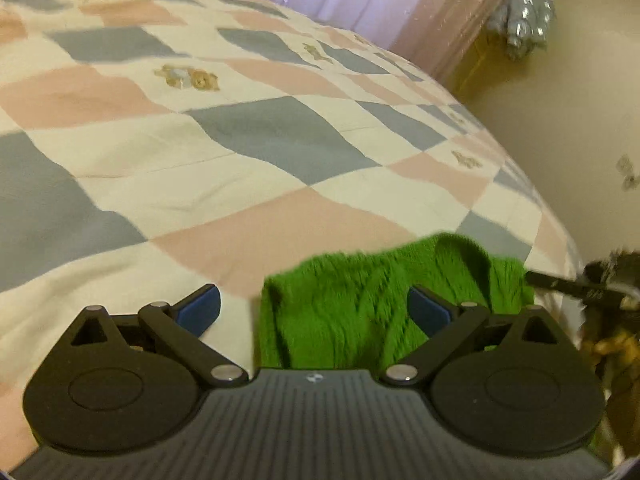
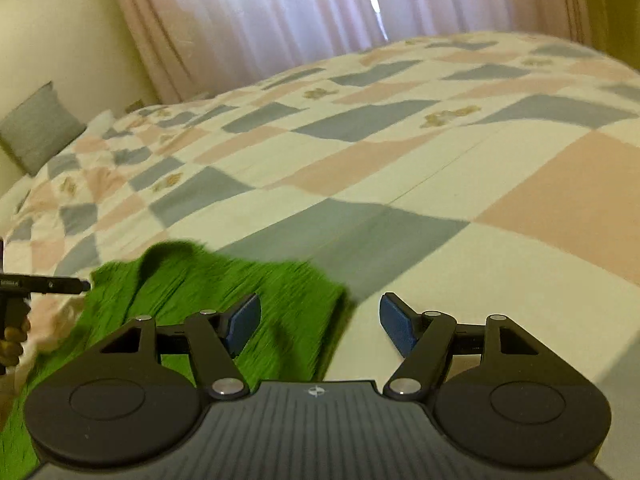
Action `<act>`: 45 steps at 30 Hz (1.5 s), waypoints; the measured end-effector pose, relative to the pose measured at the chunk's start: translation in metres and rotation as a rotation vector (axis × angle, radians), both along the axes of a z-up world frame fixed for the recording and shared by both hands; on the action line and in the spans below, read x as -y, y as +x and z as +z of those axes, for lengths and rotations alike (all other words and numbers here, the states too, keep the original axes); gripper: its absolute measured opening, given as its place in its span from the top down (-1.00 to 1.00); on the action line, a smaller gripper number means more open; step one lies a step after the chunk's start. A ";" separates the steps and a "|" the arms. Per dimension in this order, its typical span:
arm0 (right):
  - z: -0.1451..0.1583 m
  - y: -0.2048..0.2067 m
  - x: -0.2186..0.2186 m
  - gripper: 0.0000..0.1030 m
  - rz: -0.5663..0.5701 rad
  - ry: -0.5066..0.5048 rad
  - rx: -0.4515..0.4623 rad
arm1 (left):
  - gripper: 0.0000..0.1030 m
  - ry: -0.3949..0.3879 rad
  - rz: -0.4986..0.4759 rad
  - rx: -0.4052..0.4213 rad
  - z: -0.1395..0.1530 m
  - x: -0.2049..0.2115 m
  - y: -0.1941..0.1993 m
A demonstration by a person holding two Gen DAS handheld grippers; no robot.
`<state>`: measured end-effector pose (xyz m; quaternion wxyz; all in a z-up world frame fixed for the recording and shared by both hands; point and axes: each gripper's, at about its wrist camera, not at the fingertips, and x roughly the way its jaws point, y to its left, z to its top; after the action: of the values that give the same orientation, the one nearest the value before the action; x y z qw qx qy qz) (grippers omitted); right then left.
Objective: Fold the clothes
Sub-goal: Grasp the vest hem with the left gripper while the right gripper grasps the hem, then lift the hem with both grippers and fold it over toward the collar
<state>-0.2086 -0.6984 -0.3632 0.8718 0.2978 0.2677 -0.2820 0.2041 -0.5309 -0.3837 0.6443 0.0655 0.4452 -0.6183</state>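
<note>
A bright green knitted garment lies bunched on the checked quilt at the near edge of the bed; it also shows in the right wrist view. My left gripper is open, its jaws wide apart, hovering over the garment's left edge with nothing between the blue pads. My right gripper is open too, over the garment's right edge, its left pad above the green fabric, its right pad above the quilt. The other gripper's black tip shows at each frame's side.
The bed carries a quilt of pink, grey and cream squares with teddy bears. Pale curtains hang behind it. A grey pillow lies at the far left corner. A cream wall runs along the bed's right side.
</note>
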 end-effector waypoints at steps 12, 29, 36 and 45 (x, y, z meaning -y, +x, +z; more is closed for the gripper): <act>0.035 0.017 -0.044 0.83 0.128 -0.125 0.008 | 0.84 -0.118 -0.126 0.226 0.055 -0.037 -0.036; 0.044 -0.157 -0.406 0.24 0.153 -0.473 -0.240 | 0.34 -0.111 -0.254 0.510 0.066 -0.391 -0.231; 0.024 -0.142 -0.465 -0.21 0.093 -0.543 -0.368 | -0.24 -0.031 -0.208 0.735 0.040 -0.393 -0.288; -0.007 -0.098 -0.462 -0.28 0.280 -0.870 -0.624 | -0.26 0.022 -0.490 1.396 -0.004 -0.349 -0.317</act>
<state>-0.3070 -0.2368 -0.3707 0.8228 -0.2261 0.4093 -0.3230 -0.1132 -0.1819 -0.3875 0.6202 0.5476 -0.0892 -0.5545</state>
